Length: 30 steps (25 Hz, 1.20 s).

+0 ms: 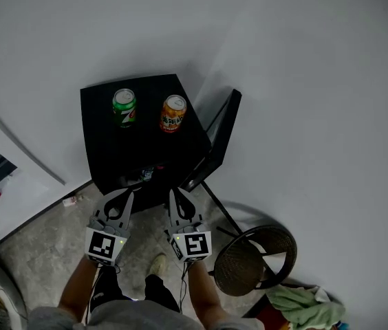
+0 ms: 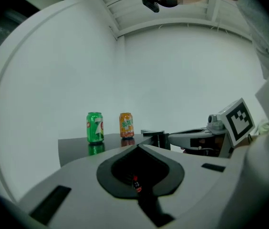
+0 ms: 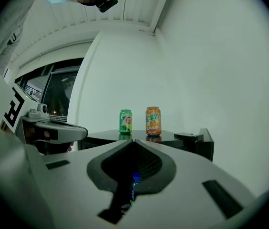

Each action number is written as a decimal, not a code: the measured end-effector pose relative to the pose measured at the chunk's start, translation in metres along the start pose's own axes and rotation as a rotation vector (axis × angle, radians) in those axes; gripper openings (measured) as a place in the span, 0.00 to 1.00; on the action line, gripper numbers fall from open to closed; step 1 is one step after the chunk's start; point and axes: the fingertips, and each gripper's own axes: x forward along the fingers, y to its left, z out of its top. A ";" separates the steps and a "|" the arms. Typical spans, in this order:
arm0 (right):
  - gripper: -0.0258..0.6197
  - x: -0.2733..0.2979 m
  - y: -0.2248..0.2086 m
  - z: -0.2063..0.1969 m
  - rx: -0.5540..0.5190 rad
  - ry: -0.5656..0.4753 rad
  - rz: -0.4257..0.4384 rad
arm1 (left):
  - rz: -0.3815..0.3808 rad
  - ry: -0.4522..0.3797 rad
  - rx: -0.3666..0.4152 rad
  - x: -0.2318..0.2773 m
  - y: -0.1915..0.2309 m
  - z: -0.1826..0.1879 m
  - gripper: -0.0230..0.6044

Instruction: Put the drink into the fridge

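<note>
Drinks, the green can (image 1: 124,106) and orange can (image 1: 173,113), stand atop the black fridge (image 1: 135,153) at twelve o'clock, so we part the fully closed, empty jaws of the left gripper (image 1: 126,194) and right gripper (image 1: 174,193) before reaching.

Head view: from high up, steeply down on the table (image 1: 111,150), jaws near the frame bottom. Left gripper (image 1: 120,196) view and right gripper (image 1: 178,196) view: level along own jaws, table ahead, fairly near. All share green can (image 1: 124,106) and orange can (image 1: 173,113); each gripper view catches the other gripper beside its jaws.
</note>
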 end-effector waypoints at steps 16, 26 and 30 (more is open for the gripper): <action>0.09 -0.027 0.016 0.046 -0.025 -0.014 -0.017 | -0.008 -0.017 0.006 -0.026 0.003 0.027 0.04; 0.09 -0.007 0.026 0.047 -0.029 -0.005 0.013 | 0.017 -0.044 -0.010 -0.025 0.023 0.040 0.04; 0.09 0.007 0.032 0.049 -0.007 0.016 0.039 | 0.045 -0.043 -0.004 -0.024 0.040 0.044 0.04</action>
